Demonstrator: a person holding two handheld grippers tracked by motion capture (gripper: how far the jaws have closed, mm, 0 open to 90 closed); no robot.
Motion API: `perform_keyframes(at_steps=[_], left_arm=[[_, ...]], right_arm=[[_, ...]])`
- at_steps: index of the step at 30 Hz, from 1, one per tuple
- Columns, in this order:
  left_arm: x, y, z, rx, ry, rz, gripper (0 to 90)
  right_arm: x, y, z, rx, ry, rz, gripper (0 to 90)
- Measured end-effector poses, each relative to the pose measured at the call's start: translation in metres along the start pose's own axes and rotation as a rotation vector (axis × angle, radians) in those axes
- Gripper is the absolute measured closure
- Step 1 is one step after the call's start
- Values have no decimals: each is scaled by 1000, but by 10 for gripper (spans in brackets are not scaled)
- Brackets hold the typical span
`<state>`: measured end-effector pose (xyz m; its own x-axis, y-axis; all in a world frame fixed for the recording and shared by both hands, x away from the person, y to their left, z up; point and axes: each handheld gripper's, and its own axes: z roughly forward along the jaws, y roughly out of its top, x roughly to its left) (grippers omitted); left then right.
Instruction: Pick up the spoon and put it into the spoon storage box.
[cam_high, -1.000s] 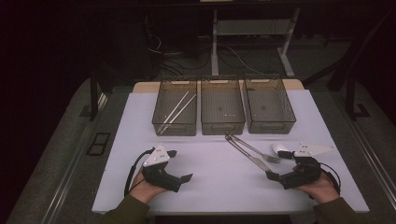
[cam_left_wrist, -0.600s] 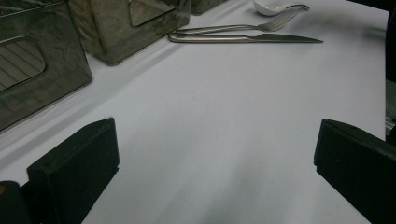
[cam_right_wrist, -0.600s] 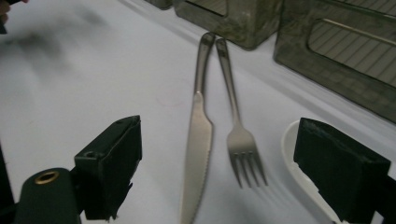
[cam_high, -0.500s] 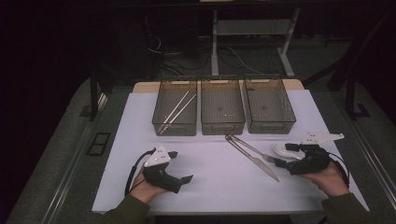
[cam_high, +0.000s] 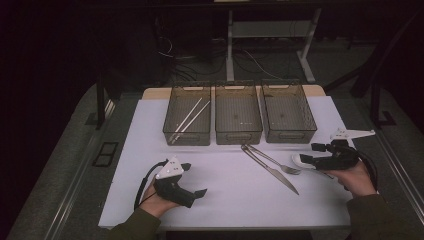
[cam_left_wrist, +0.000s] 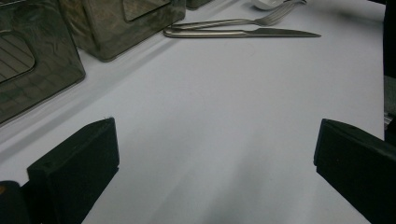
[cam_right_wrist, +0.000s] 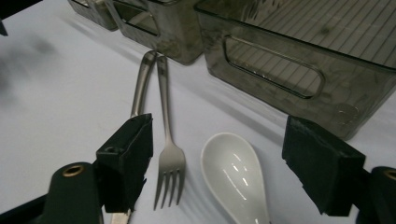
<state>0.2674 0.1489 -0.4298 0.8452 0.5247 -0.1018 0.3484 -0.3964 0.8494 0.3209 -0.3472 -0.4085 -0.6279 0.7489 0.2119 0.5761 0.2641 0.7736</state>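
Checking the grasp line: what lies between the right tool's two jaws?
The white spoon bowl and fork tines, neither touched, in the right gripper view.

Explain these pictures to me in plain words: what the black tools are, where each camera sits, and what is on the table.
A person holds a hand-worked left gripper and right gripper. One camera looks down from above; one rides on each gripper, looking along its black jaws. On the white table stand three bins; the left one holds chopsticks. In front lie a knife, a fork and a white spoon. Both grippers are open and hold nothing; the right one's jaws, just closing, stand either side of fork and spoon.
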Motion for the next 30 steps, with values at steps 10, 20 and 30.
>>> perform_keyframes(at_steps=[10, 20, 30], left_arm=[[1, 0, 2, 5, -10, 3, 0], [0, 0, 2, 11, -8, 8, 0], [0, 0, 2, 12, -9, 6, 0]], right_arm=[[-21, 1, 12, 27, -11, 47, 344], [-29, -6, 19, 74, -9, 69, 421], [-27, -11, 29, 143, 3, 53, 482]])
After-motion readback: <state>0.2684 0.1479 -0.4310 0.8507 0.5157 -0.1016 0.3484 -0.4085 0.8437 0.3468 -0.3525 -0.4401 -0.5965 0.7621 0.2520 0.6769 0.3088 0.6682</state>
